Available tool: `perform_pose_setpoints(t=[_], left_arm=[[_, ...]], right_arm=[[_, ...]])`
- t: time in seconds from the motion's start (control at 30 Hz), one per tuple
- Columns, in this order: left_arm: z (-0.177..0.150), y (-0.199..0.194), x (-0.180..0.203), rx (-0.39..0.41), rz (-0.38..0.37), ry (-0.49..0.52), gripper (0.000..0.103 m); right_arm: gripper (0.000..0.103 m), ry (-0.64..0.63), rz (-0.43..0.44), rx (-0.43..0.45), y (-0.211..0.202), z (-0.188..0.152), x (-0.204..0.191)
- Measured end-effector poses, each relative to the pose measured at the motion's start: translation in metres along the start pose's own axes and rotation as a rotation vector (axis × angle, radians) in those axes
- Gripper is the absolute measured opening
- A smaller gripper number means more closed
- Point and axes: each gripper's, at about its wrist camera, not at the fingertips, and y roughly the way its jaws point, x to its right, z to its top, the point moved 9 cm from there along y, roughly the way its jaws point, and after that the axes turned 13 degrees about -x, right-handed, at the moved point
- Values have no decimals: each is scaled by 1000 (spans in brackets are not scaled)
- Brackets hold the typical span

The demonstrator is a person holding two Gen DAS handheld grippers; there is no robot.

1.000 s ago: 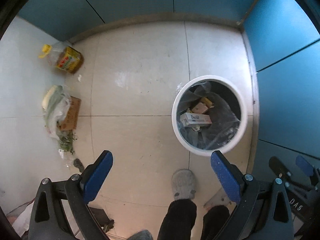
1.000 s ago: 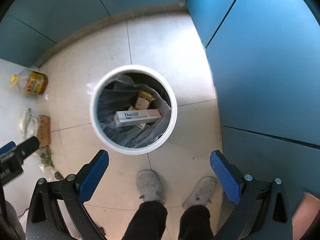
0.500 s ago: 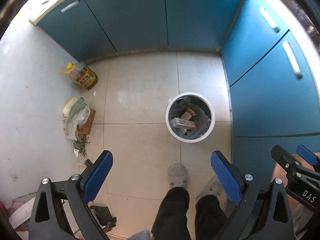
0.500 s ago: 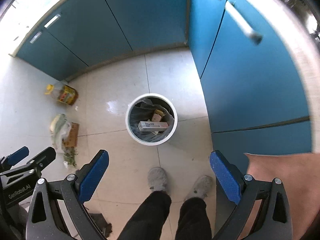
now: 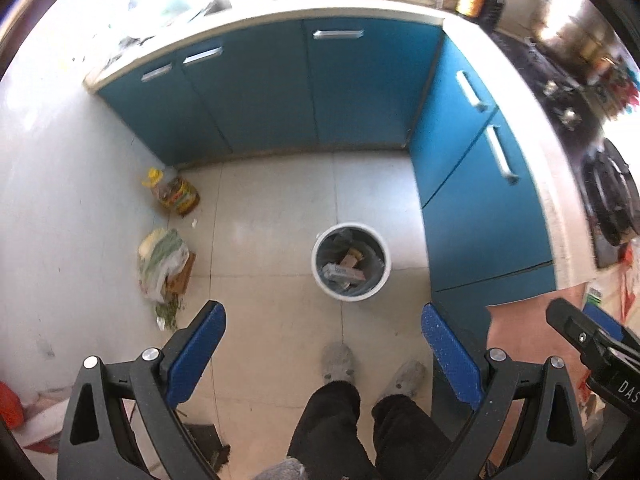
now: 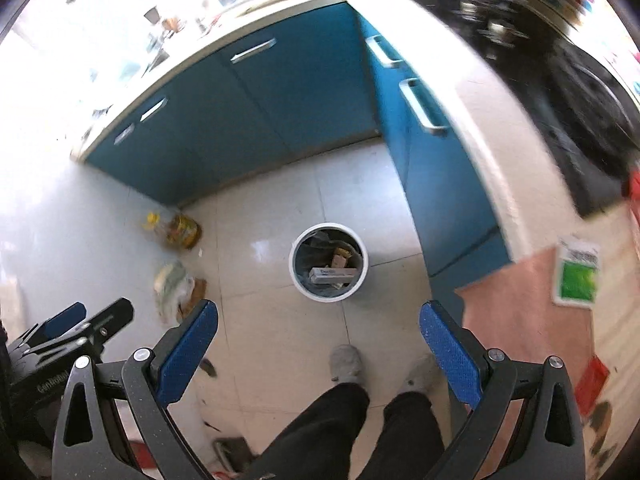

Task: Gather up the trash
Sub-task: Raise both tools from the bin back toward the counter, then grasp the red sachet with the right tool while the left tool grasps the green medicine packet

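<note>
On the tiled floor [image 5: 276, 216], in the corner of the blue cabinets [image 5: 360, 92], stands a white trash bin [image 5: 351, 261], lined with a dark bag and holding a long white box [image 5: 344, 274] and a small brown carton [image 5: 350, 259]. Both views look down from high above. The left hand-held gripper [image 5: 323, 354] has its blue pads spread wide with nothing between them; the right hand-held gripper [image 6: 319, 350] is likewise wide and empty. At ten o'clock from the bin lies a yellow-capped oil bottle [image 5: 174, 194] by the wall, and at nine o'clock a plastic bag of greens [image 5: 162, 264] rests on a piece of cardboard [image 5: 182, 278]. At six o'clock, near the bin, are the person's grey slippers [image 5: 338, 362].
</note>
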Motion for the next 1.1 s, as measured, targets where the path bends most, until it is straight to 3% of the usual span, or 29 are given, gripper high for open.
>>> perform_pose_setpoints(t=[0.1, 0.23, 0.4, 0.47, 0.53, 0.57, 0.67, 0.73, 0.8, 0.87, 0.9, 1.0, 1.1], left_arm=[[11, -15, 47, 28, -3, 75, 100], [14, -20, 131, 29, -29, 202, 100], [1, 11, 238, -59, -46, 367, 100], [-8, 32, 278, -115, -51, 423, 100], [-15, 47, 305, -158, -46, 453, 99], [-19, 53, 319, -180, -49, 462, 99], [-24, 69, 350, -222, -58, 473, 99], [-24, 77, 364, -244, -67, 477, 99], [-23, 83, 377, -262, -64, 483, 99], [-23, 91, 386, -280, -55, 491, 99], [-24, 94, 389, -287, -47, 492, 99], [-27, 104, 393, -306, -44, 490, 95], [-28, 98, 387, -261, -42, 492, 86]], right_arm=[[102, 106, -5, 26, -21, -5, 46], [102, 327, -76, 30, -37, -31, 154], [102, 627, -173, -50, -19, -98, 296], [102, 692, -177, -93, -3, -115, 324], [103, 710, -146, -116, 11, -124, 336], [97, 683, -167, -77, 8, -120, 335], [96, 617, -257, -72, 7, -120, 330], [86, 591, -298, -51, 4, -122, 326], [57, 545, -310, -7, -4, -120, 319], [43, 531, -300, 6, -7, -119, 315], [25, 536, -284, 18, -11, -118, 317], [20, 572, -247, 30, -20, -120, 331], [19, 610, -229, 49, -27, -122, 350]])
